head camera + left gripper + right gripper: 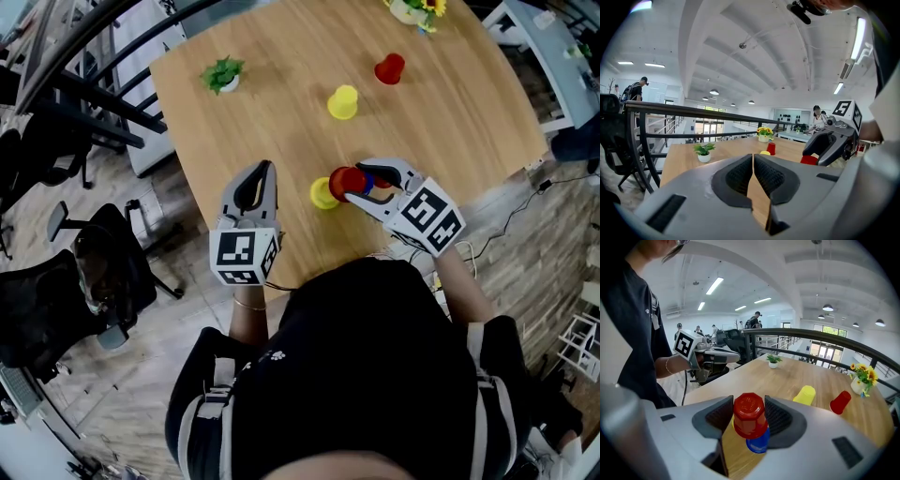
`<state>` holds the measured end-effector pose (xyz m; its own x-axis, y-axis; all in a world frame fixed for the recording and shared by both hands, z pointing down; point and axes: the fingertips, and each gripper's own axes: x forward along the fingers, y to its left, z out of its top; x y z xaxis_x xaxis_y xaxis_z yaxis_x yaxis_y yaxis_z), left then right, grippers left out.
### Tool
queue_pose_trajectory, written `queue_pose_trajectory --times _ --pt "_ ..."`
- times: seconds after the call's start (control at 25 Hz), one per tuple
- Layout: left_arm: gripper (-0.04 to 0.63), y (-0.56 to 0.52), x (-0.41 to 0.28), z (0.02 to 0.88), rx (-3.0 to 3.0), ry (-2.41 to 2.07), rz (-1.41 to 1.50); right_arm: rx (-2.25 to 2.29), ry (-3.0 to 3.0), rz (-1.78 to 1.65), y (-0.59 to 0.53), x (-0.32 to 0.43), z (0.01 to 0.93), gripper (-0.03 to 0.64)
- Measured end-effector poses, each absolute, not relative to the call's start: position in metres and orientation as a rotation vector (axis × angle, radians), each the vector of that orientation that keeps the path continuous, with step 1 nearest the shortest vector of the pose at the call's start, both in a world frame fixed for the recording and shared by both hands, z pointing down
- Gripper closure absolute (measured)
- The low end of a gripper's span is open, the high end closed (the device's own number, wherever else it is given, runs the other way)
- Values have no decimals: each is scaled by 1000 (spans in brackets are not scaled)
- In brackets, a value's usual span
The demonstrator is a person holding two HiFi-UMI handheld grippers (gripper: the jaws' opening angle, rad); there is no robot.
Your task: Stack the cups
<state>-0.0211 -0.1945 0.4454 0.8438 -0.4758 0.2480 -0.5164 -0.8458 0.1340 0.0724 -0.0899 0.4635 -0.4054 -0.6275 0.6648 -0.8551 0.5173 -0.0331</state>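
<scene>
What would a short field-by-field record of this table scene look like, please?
Surface: wooden table
Right tool: shut on red cup, which sits over blue cup
Left tool: shut, empty
Beside held cups: yellow cup
Farther off: second yellow cup, second red cup
Decor: green plant, flower pot

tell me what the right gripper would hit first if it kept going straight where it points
Probably the near yellow cup, just beyond the red cup held in the right gripper; depth is unclear.
</scene>
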Motion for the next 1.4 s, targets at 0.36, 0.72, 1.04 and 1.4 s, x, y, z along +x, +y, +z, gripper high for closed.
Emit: queue_pose_trajectory --times 0.36,0.72,1.04,1.4 --pt "574 -192 -20 446 2832 -771 303 1308 -2247 519 -92 80 442 384" --pt "574 -186 -7 443 2836 -788 346 1609 -2208 454 -106 152 415 387" --pt "574 -187 -22 432 2774 -975 351 1562 -2224 428 -145 187 422 385" --pt "574 -182 -31 431 2663 -1160 413 1437 -2247 395 -192 198 454 380"
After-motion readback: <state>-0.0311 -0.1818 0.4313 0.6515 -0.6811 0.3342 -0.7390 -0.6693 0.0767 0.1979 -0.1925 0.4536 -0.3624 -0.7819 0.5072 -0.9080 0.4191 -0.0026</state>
